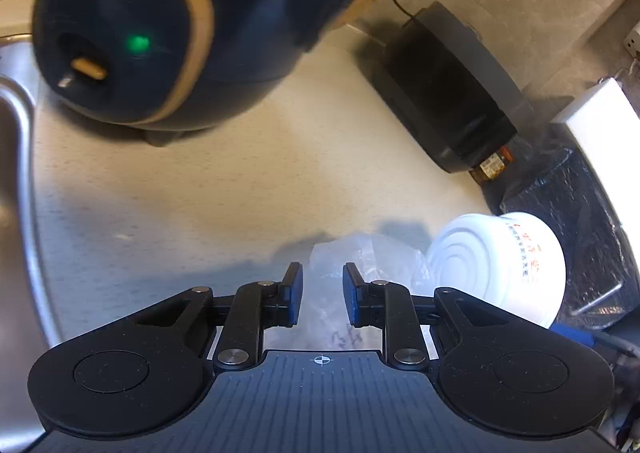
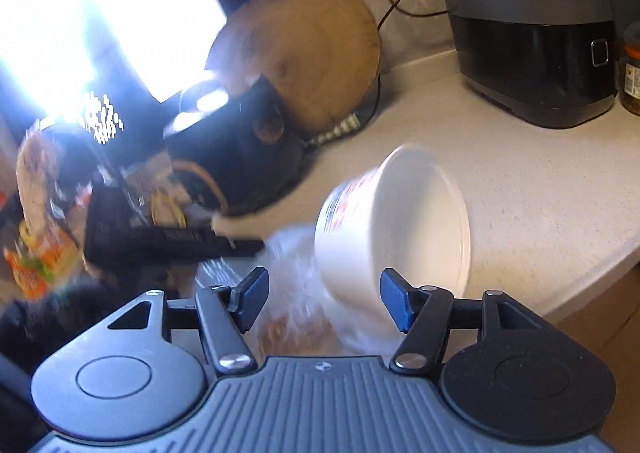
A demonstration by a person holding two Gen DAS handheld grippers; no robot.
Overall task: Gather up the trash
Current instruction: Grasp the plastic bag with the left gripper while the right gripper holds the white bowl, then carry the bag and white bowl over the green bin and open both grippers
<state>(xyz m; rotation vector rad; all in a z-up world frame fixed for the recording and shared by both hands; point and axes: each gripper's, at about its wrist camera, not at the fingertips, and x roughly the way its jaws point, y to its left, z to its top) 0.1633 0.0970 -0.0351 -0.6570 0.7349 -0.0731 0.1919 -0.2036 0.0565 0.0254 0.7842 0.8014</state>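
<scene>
A crumpled clear plastic bag (image 1: 352, 253) lies on the pale counter, reaching between the jaws of my left gripper (image 1: 322, 280), which stand a little apart around it without clearly pinching it. A white paper bowl (image 1: 504, 265) lies tipped on its side just right of the bag. In the right wrist view the same bowl (image 2: 396, 229) sits between the wide-open jaws of my right gripper (image 2: 324, 293), its mouth facing the camera, with the plastic bag (image 2: 292, 277) beside it to the left. This view is motion-blurred.
A dark blue rice cooker with gold trim (image 1: 132, 33) stands on the counter (image 1: 240, 189) at the back left, a grey cooker (image 1: 448, 93) at the back right. A steel sink edge (image 1: 16, 157) runs along the left. A round wooden board (image 2: 304, 53) leans on the wall. A black bin bag (image 1: 568, 213) sits right.
</scene>
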